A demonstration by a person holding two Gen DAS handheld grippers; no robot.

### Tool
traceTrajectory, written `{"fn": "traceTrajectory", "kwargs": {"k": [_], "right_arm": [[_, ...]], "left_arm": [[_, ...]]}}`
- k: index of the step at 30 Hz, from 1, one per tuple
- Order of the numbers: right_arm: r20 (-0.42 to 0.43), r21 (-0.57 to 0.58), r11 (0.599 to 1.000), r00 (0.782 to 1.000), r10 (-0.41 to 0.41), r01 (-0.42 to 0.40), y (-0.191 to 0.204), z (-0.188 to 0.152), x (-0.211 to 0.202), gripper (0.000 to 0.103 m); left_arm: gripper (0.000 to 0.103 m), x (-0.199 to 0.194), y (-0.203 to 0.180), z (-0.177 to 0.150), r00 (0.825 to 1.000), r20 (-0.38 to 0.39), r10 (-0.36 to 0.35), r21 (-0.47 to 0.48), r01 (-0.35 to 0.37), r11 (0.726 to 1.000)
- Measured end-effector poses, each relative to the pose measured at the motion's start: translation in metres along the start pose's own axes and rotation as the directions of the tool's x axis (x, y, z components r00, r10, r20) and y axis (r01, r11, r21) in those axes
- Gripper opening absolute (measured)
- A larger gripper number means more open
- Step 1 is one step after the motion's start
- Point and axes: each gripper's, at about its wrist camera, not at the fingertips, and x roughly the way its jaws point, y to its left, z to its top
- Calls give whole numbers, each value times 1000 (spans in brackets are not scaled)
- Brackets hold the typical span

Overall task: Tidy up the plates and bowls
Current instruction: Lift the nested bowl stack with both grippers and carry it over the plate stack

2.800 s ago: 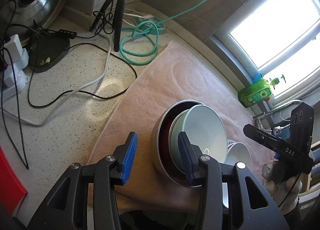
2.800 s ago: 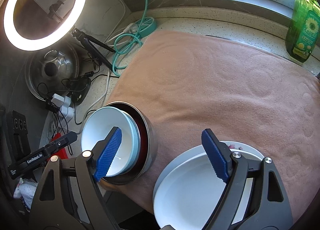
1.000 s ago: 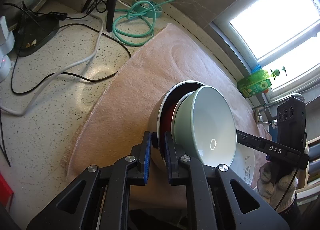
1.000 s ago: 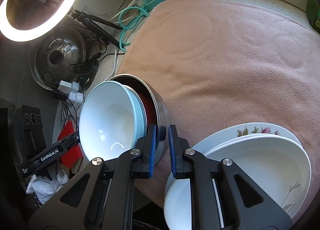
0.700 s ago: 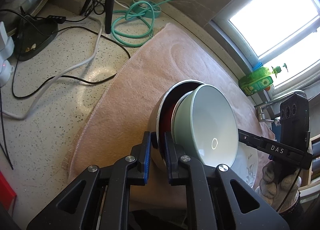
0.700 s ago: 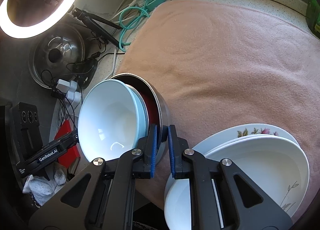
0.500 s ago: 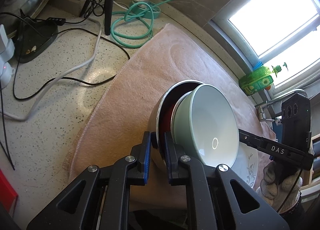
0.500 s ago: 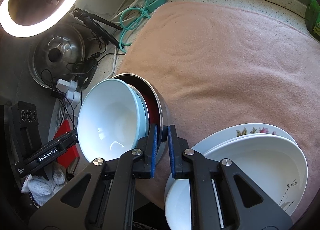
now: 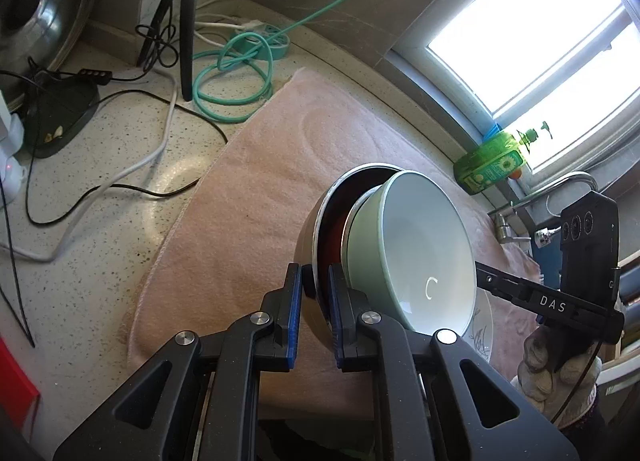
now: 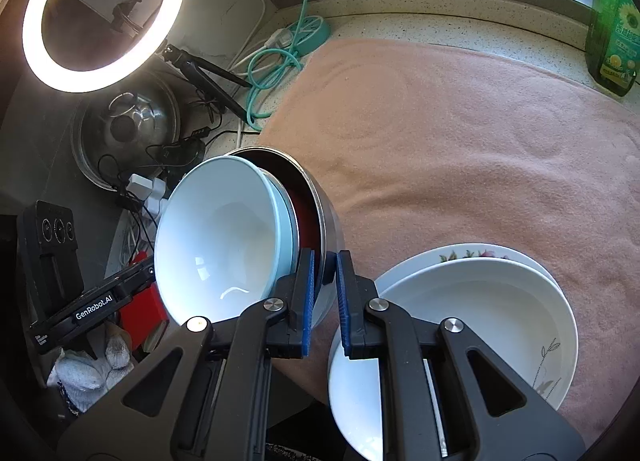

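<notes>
Both tongs clamp one steel bowl (image 9: 310, 237) by its rim — left gripper (image 9: 313, 315) and right gripper (image 10: 323, 299) on opposite sides — tilted above the towel's (image 10: 460, 149) near-left corner, pale bowl (image 10: 216, 237) nested inside; white plates (image 10: 480, 301) sit just beside.

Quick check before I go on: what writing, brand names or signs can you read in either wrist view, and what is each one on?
"DAS": white letters on the black arm of the right claw's handle, seen in the left wrist view.
"GenRobot.AI": white letters on the black arm of the left claw's handle, seen in the right wrist view.
Green detergent bottle: sunflower picture and printed label, too small and blurred to read.
Nothing readable on the bowls or plates.
</notes>
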Motion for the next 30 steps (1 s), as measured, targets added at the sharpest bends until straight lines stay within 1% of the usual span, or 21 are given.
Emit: {"fn": "traceTrajectory", "kwargs": {"k": [7,14,22,30], "right_arm": [[52,36,999,998,-20,18,-14,-11,-34,11],[98,91,995,994,-54,45,-37,-28,-68,11],[124,160,984,987,-98,78,-67,-52,-97,11],[123,223,970,984,-129,99,-90,-75,-109,11]], "left_arm": [[11,-3,-28,2,999,7,-38,59,37,998],[11,3,-60,-1,997,-14,-81,124,82,989],[11,19,-93,-9,991,-70,-118,188,129,974],[11,36,-114,-21,982,-136,-131,232,160,960]]}}
